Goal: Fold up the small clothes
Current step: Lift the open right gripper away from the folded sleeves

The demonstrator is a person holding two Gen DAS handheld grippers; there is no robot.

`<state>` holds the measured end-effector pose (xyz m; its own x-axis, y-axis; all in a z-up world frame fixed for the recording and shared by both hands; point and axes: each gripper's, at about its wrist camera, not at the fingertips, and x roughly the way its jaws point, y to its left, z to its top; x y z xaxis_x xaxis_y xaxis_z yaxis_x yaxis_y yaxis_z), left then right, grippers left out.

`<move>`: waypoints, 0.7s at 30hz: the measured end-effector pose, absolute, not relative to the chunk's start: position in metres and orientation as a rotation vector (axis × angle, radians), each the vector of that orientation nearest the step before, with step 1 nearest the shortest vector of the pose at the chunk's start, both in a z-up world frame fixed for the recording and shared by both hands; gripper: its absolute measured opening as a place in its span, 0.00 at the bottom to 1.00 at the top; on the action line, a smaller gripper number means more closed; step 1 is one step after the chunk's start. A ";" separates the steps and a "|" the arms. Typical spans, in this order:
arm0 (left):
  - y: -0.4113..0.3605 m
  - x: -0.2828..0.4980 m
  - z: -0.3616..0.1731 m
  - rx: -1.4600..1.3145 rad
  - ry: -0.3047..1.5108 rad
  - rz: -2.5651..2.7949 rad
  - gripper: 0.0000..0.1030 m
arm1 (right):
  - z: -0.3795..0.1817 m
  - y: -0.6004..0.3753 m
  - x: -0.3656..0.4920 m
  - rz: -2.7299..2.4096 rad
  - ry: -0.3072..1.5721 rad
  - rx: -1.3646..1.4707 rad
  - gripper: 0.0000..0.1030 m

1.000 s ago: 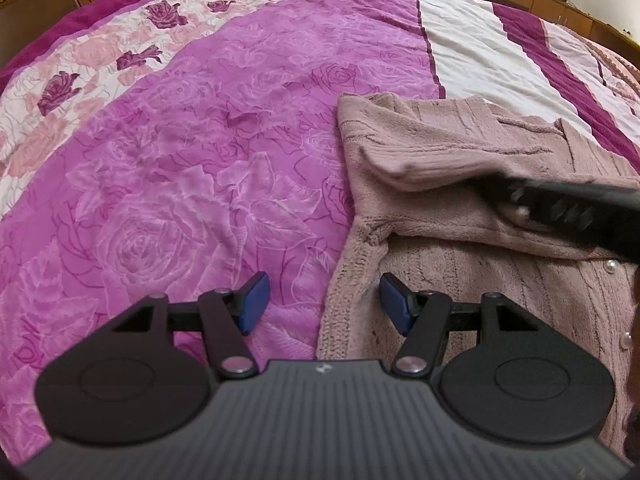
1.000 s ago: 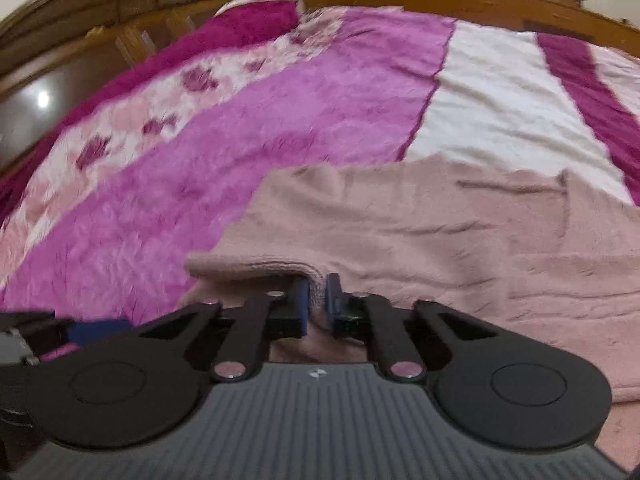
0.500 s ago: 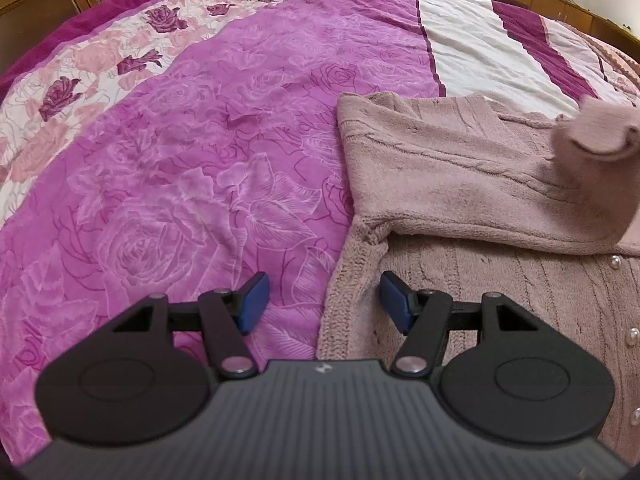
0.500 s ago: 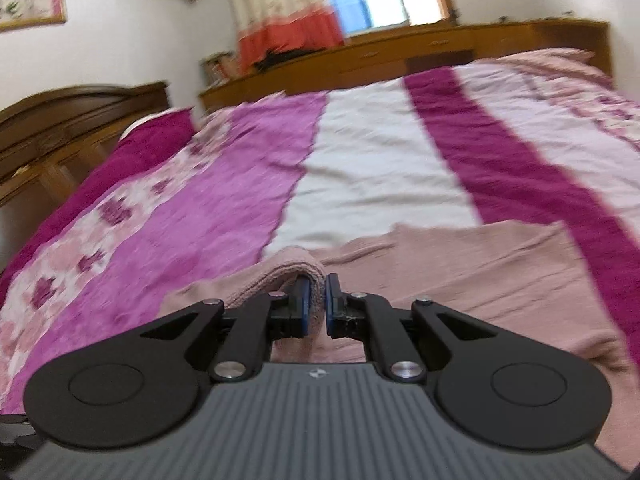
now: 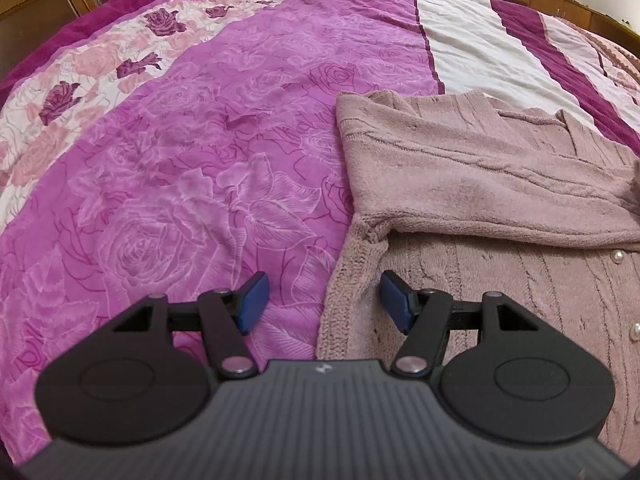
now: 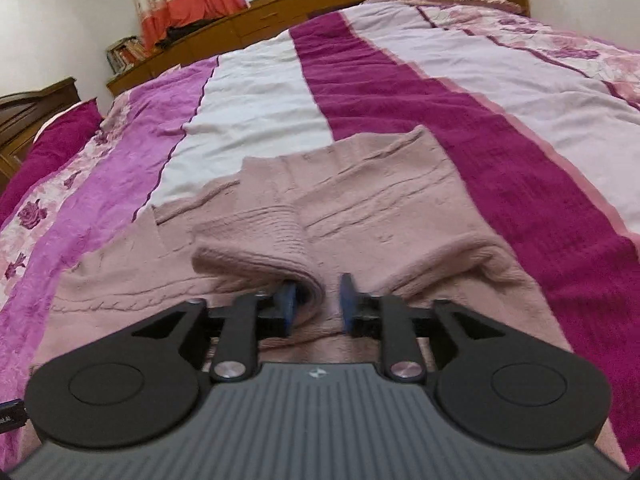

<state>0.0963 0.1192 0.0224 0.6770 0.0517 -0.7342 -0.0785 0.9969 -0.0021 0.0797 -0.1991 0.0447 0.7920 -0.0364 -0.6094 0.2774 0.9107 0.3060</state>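
1. My left gripper (image 5: pixel 320 304) hangs with its jaws apart and nothing between them, right over the near left edge of the cardigan (image 5: pixel 460 184).
2. My right gripper (image 6: pixel 318 300) is opening. The sleeve cuff (image 6: pixel 260 256) lies between its jaws, against the left pad, and I think it is letting go.
3. The cardigan lies flat on the bed (image 5: pixel 180 160), with one sleeve folded across its chest.
4. It is soft, floppy knit. It looks light, and it will sag and stretch if I lift it by one spot.
5. I would take hold at the thick ribbed edges or the cuff, away from the pearl buttons (image 5: pixel 618 257).
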 end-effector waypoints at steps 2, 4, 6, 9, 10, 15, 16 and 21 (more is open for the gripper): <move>0.119 0.096 0.022 -0.034 0.823 0.074 0.61 | 0.046 -0.202 0.076 -0.197 0.623 0.401 0.45; 0.119 0.096 0.022 -0.033 0.823 0.076 0.61 | 0.048 -0.210 0.073 -0.215 0.610 0.431 0.48; 0.118 0.096 0.022 -0.029 0.823 0.078 0.61 | 0.050 -0.216 0.070 -0.238 0.600 0.446 0.48; 0.117 0.096 0.022 -0.026 0.822 0.077 0.61 | 0.052 -0.222 0.067 -0.269 0.590 0.455 0.49; 0.118 0.096 0.022 -0.026 0.823 0.077 0.61 | 0.054 -0.224 0.065 -0.275 0.588 0.461 0.49; 0.116 0.096 0.021 -0.015 0.819 0.076 0.62 | 0.051 -0.226 0.065 -0.289 0.609 0.449 0.52; 0.116 0.095 0.021 -0.012 0.818 0.076 0.62 | 0.047 -0.227 0.066 -0.311 0.622 0.438 0.52; 0.118 0.092 0.023 -0.021 0.822 0.072 0.62 | 0.035 -0.234 0.065 -0.295 0.646 0.472 0.58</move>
<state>0.0923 0.1178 0.0227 0.6782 0.0560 -0.7327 -0.0719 0.9974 0.0096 0.0645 -0.2344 0.0354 0.7631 -0.1170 -0.6356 0.4037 0.8543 0.3274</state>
